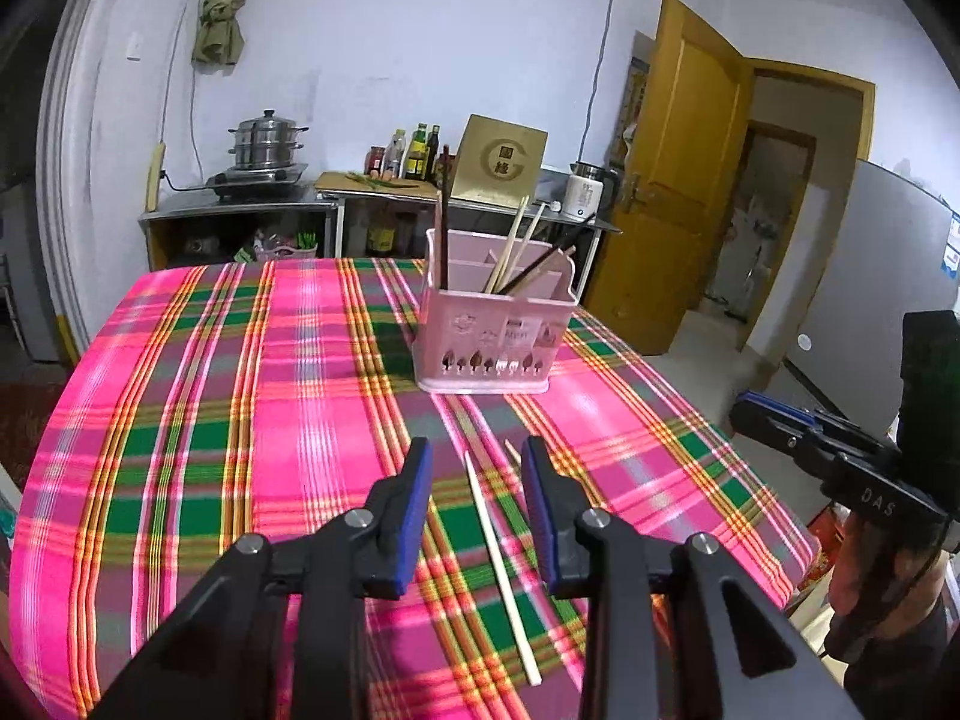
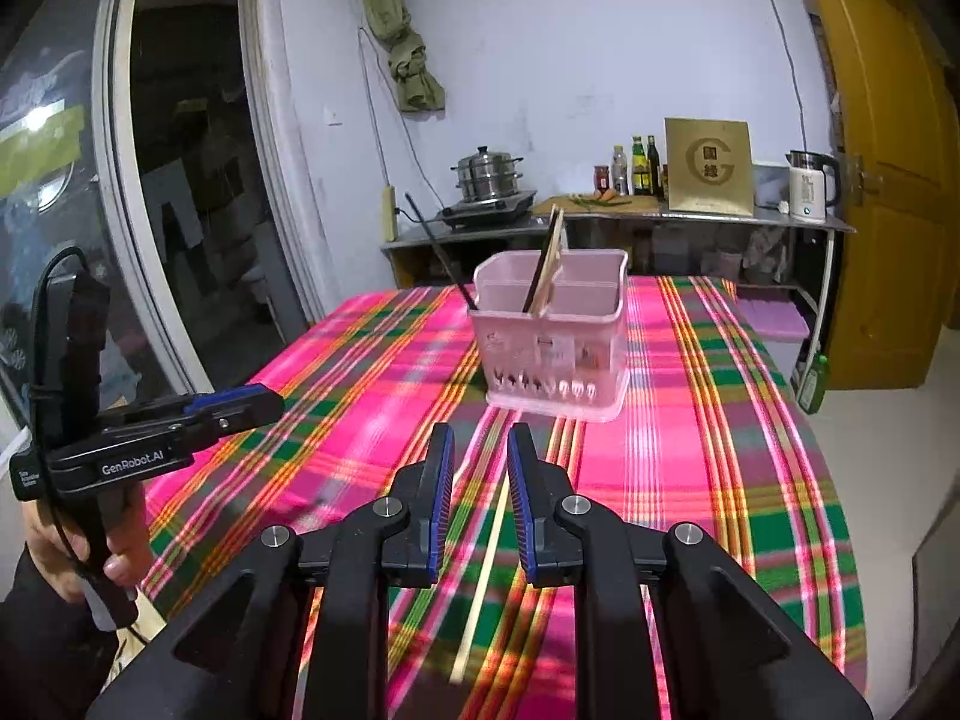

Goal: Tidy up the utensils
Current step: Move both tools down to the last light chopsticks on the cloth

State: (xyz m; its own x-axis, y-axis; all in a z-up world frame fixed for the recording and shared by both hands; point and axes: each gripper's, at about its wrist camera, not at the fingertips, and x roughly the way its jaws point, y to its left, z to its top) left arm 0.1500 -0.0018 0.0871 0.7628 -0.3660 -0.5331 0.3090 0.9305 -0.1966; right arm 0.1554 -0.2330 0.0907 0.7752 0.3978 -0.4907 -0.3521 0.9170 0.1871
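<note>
A pink utensil holder stands on the plaid tablecloth with dark and pale chopsticks leaning in it. A pale chopstick lies on the cloth under my left gripper, whose jaws stand apart with nothing between the pads. A second pale tip peeks out beside the right finger. In the right wrist view a pale chopstick lies on the cloth below my right gripper, whose jaws are narrowly apart and empty. Each gripper shows in the other's view: left gripper, right gripper.
A metal counter along the back wall carries a steamer pot, bottles, a gold box and a white kettle. A yellow door stands open at the right. The table's right edge drops off near a hand.
</note>
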